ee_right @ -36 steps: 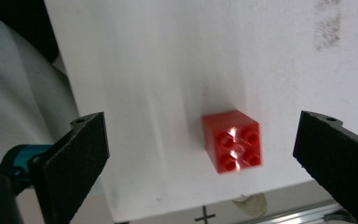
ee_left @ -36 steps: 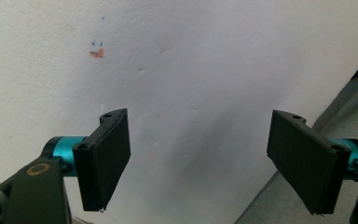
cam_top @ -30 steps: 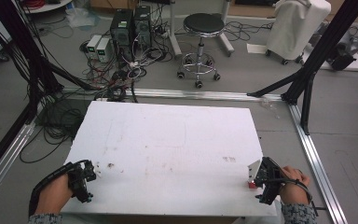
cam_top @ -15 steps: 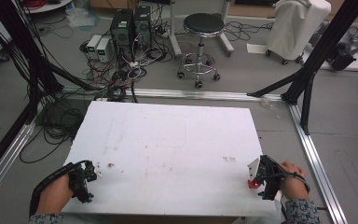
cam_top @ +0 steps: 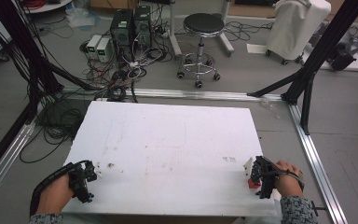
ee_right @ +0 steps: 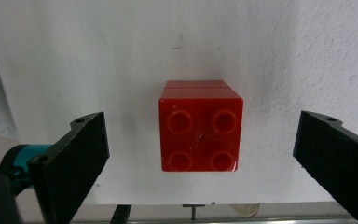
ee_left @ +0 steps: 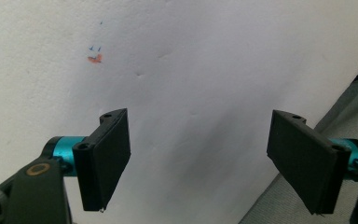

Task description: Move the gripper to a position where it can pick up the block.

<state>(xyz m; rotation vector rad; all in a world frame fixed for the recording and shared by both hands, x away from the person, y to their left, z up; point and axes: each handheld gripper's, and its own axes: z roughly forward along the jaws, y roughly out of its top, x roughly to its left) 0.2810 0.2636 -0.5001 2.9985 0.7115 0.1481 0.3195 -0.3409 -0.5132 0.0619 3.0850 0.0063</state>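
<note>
A red four-stud brick (ee_right: 200,132) stands on the white foam board (cam_top: 168,140), and in the high view the red brick (cam_top: 252,183) peeks out near the board's front right corner. My right gripper (ee_right: 200,158) hovers over it, open, jaws wide on either side and not touching it. In the high view the right gripper (cam_top: 261,177) sits in a hand at the front right. My left gripper (ee_left: 205,163) is open over bare board near the front left edge, with nothing between its jaws. The high view shows the left gripper (cam_top: 85,179) at the front left corner.
A small orange and blue mark (ee_left: 94,57) stains the board ahead of the left gripper. Aluminium rails (cam_top: 314,154) frame the table. Beyond the far edge lie cables, computer boxes (cam_top: 130,23) and a stool (cam_top: 200,28) on the floor.
The right hand has shifted slightly toward the right edge of the board with its gripper over the brick. The left gripper has stayed in place.
</note>
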